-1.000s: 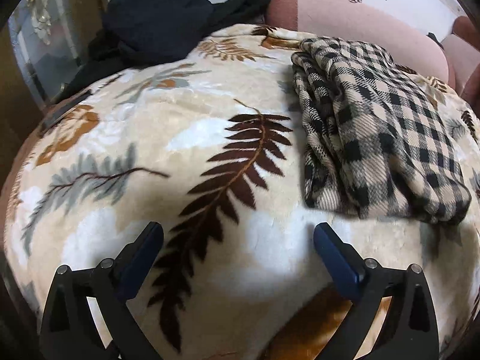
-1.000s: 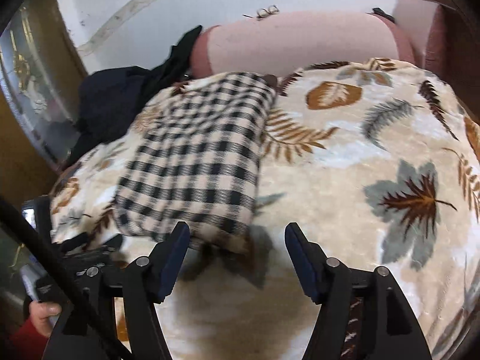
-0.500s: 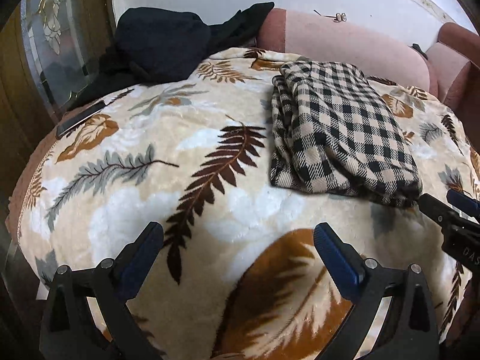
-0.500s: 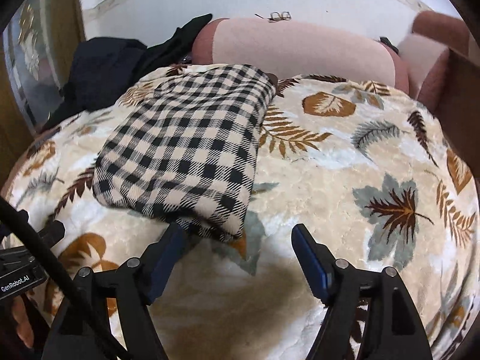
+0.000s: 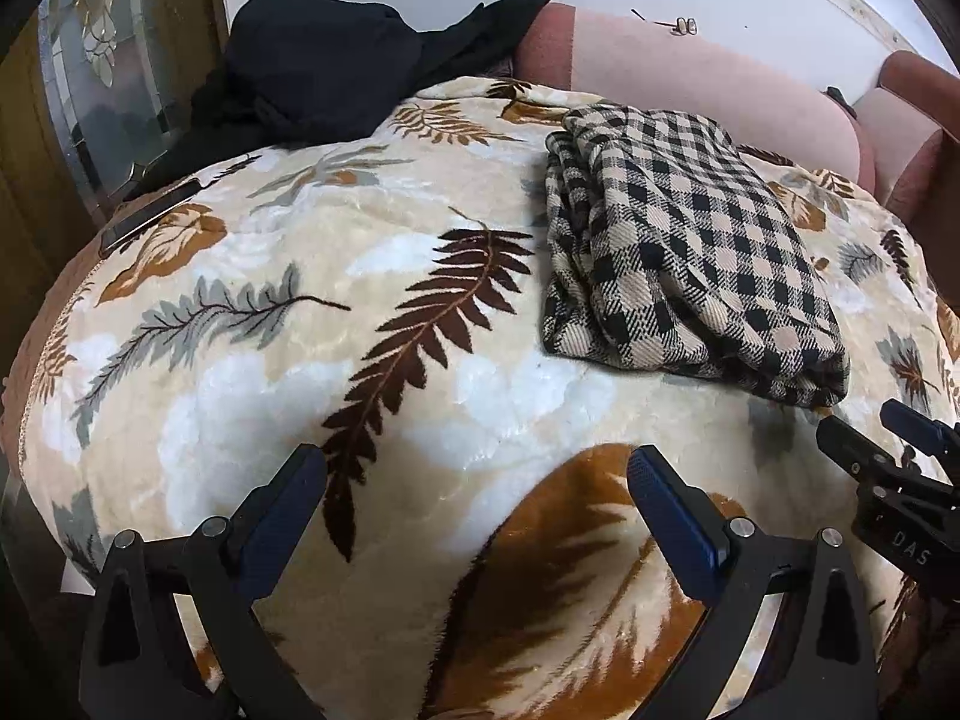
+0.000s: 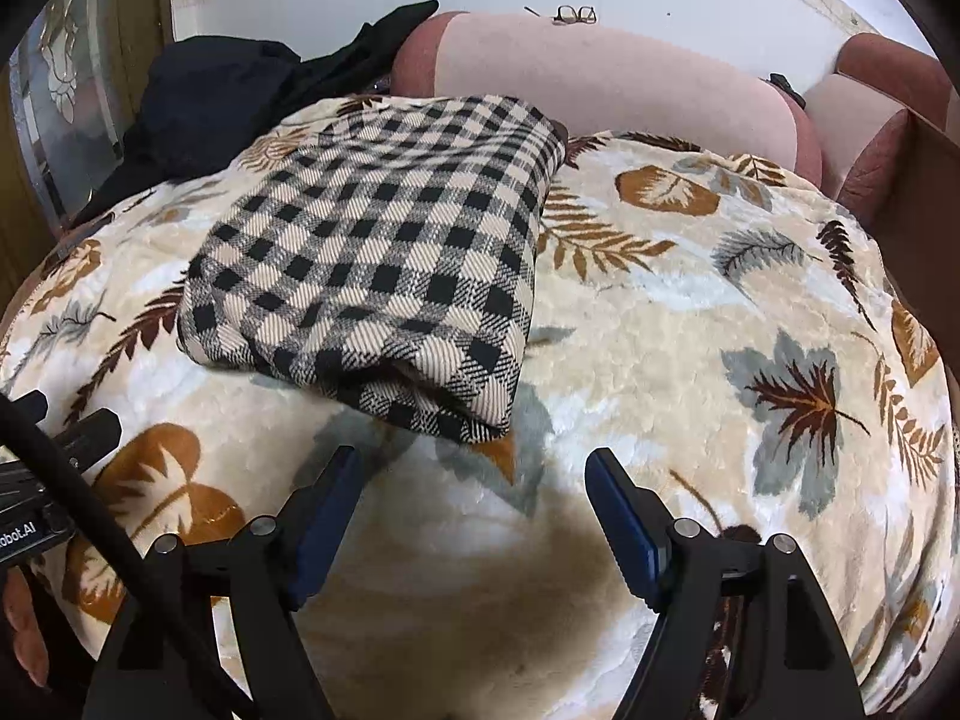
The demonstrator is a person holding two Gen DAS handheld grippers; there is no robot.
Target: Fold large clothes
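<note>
A black-and-beige checked garment point(image 5: 690, 252) lies folded into a thick rectangle on the leaf-patterned blanket point(image 5: 360, 312); it also shows in the right wrist view point(image 6: 384, 264). My left gripper point(image 5: 477, 483) is open and empty, above the blanket, below and left of the garment. My right gripper point(image 6: 474, 480) is open and empty, just in front of the garment's near edge, apart from it. The right gripper also shows at the right edge of the left wrist view point(image 5: 900, 480), and the left gripper at the left edge of the right wrist view point(image 6: 54, 462).
A pile of black clothes point(image 5: 336, 60) lies at the back left of the bed. A pink headboard cushion point(image 6: 600, 84) runs along the back with eyeglasses point(image 6: 575, 14) on top. A dark phone point(image 5: 150, 219) lies at the blanket's left edge. A glass-panelled door point(image 5: 102, 78) stands at the left.
Both grippers have pulled back and up from the folded garment, so more of the bed shows. The garment has stayed in place. Both grippers remain open.
</note>
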